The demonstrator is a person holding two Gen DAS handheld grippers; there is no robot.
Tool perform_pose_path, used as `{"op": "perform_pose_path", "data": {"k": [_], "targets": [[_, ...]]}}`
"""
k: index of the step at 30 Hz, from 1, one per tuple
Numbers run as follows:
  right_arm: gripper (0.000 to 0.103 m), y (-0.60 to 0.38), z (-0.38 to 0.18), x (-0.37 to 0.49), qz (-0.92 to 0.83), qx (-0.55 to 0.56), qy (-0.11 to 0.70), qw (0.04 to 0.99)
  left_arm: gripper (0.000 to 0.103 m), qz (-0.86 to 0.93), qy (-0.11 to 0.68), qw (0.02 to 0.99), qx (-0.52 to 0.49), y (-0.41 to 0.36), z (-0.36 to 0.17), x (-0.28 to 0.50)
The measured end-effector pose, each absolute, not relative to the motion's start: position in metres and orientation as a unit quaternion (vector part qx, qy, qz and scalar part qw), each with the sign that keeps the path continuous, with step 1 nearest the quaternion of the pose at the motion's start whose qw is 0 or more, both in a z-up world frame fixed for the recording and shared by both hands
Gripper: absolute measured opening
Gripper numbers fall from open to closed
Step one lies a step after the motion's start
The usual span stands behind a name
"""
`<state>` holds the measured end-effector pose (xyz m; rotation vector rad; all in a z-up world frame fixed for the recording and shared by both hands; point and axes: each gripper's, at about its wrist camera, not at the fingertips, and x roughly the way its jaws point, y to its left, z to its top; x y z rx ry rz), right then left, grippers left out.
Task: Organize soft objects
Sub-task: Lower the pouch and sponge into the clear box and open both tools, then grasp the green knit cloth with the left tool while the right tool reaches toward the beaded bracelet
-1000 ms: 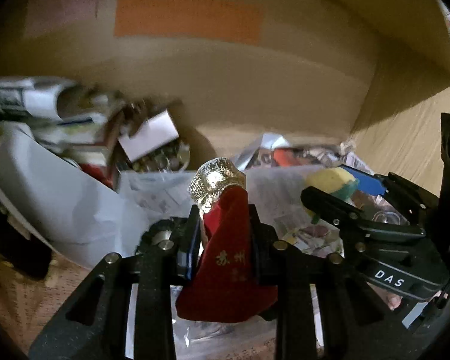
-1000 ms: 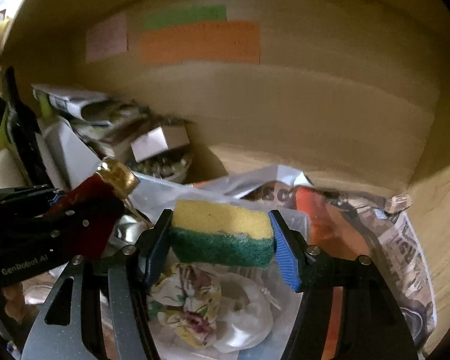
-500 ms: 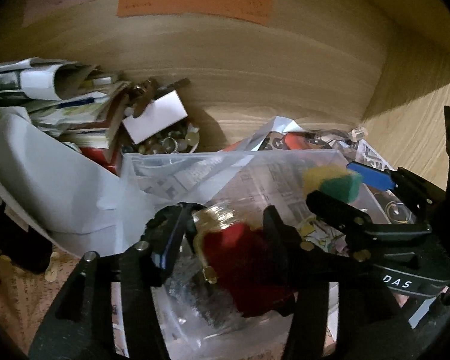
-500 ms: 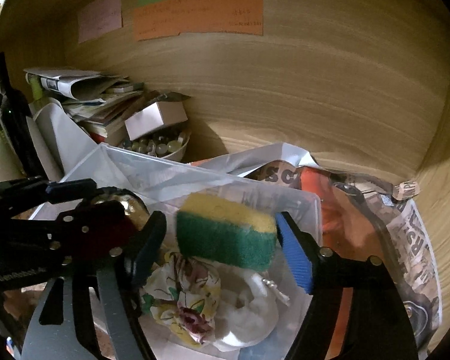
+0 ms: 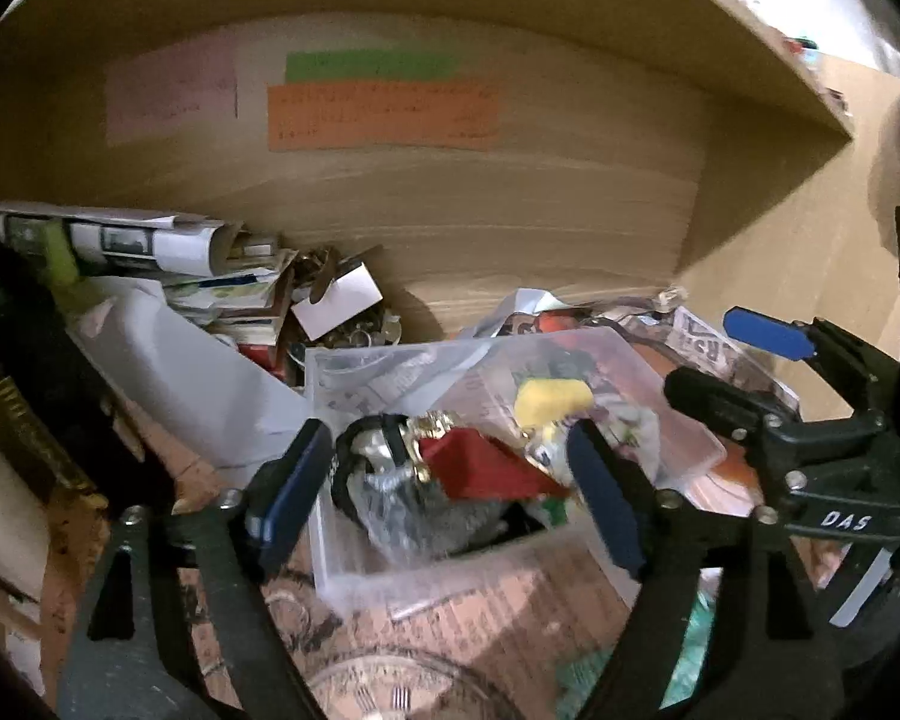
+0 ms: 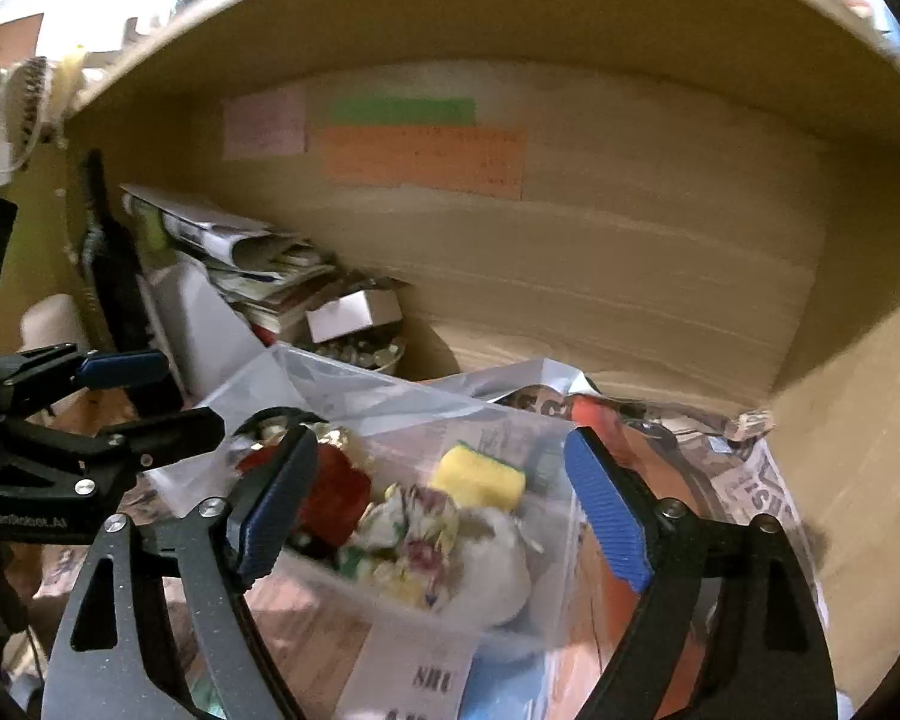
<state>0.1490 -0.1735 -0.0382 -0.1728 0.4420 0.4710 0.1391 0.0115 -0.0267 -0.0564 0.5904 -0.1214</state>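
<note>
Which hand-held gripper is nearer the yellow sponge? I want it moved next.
Right. The right hand-held gripper frames the yellow sponge in the clear bin, jaws opening, nothing gripped. The left hand-held gripper sits beside it, over the red pouch.

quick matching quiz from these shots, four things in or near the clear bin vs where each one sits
Things:
1. sponge
2. red pouch
3. floral cloth
4. small white box

Places:
a. outside the clear bin, at the back by the stacked papers
b. in the bin, left side, next to the left finger of the right gripper
c. in the bin, middle, just in front of the sponge
d. in the bin, toward the back right, yellow face up

Pairs: 1-d, 2-b, 3-c, 4-a
</note>
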Motion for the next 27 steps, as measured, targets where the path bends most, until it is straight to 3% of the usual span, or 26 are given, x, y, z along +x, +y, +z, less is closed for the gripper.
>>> {"op": "perform_pose_path", "data": {"k": [10,27], "targets": [[0.083,-0.196,-0.073,0.098,0.225,-0.079,0.237,0.942,0.09,-0.084,0.299,0.95,-0.034,-0.001,-0.045,0.093],[0.083,-0.238,-0.129,0.066,0.198,-0.034,0.323,0.925,0.09,-0.149,0.396,0.906,-0.034,-0.064,-0.123,0.073]]}}
